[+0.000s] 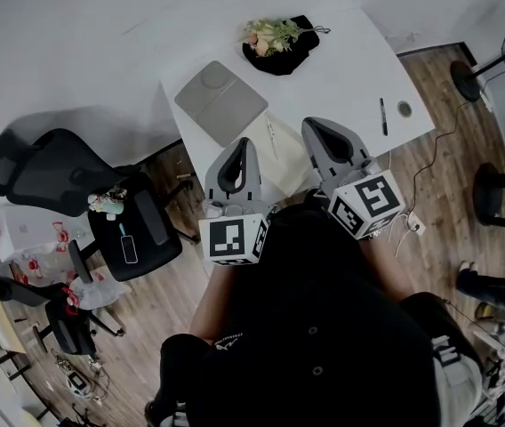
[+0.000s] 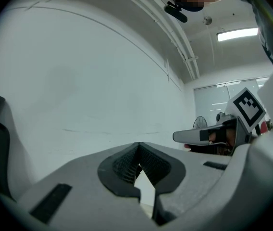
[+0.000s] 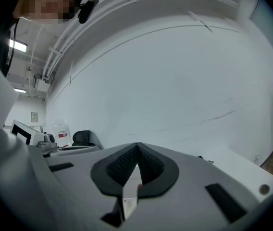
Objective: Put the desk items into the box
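Head view has the left gripper (image 1: 244, 149) and right gripper (image 1: 316, 130) held close to my body at the near edge of the white bench (image 1: 341, 69), which I read as a ready pose. Each pair of jaws is pressed together on nothing. The flat grey rectangular pad (image 1: 220, 101) lies just beyond the left jaws, and the slim black pen (image 1: 382, 116) lies right of the right jaws. I cannot make out the box.

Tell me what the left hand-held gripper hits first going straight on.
Probably the wall: the left hand-held gripper, jaws shut, aims over the desk, and its view shows only bare wall ahead. Height is hard to judge.
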`<state>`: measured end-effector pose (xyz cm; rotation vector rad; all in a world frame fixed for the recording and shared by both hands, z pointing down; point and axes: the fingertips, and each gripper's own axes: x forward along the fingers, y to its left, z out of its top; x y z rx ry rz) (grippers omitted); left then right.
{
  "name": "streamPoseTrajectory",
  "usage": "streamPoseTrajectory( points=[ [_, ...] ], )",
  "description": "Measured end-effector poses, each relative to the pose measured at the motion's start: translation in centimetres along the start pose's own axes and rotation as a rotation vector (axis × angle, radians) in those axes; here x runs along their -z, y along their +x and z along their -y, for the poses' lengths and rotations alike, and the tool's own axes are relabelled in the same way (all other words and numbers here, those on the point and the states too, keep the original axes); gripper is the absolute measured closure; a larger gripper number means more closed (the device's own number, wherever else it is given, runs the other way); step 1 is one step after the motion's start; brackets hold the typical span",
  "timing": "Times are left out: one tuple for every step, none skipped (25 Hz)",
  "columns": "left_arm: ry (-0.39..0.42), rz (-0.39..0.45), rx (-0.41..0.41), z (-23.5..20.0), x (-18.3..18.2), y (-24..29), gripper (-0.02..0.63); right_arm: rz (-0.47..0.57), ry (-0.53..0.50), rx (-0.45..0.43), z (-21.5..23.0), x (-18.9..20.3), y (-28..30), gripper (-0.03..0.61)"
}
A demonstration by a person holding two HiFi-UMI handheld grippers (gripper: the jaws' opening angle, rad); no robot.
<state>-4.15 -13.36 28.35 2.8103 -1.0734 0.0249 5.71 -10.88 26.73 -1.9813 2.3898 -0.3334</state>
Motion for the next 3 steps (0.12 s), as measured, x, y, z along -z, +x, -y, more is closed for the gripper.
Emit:
streamPoseTrajectory(
  points=[
    [-0.004,-0.001,-0.001,-0.03,0.08,-0.05,0.606,0.0,0.0,-0.001,-0.06,0.02,-0.03,0.58],
    [-0.008,-0.003,-0.001,-0.04,0.16,-0.09,0.606,0.001,0.0,-0.001,-0.12,0.04,-0.05,0.58],
    [-0.011,-0.004,0.0,-0.04,0.24,-0.12,0.606,0.002,0.0,-0.001,-0.17,0.06,-0.07,0.58]
  ],
)
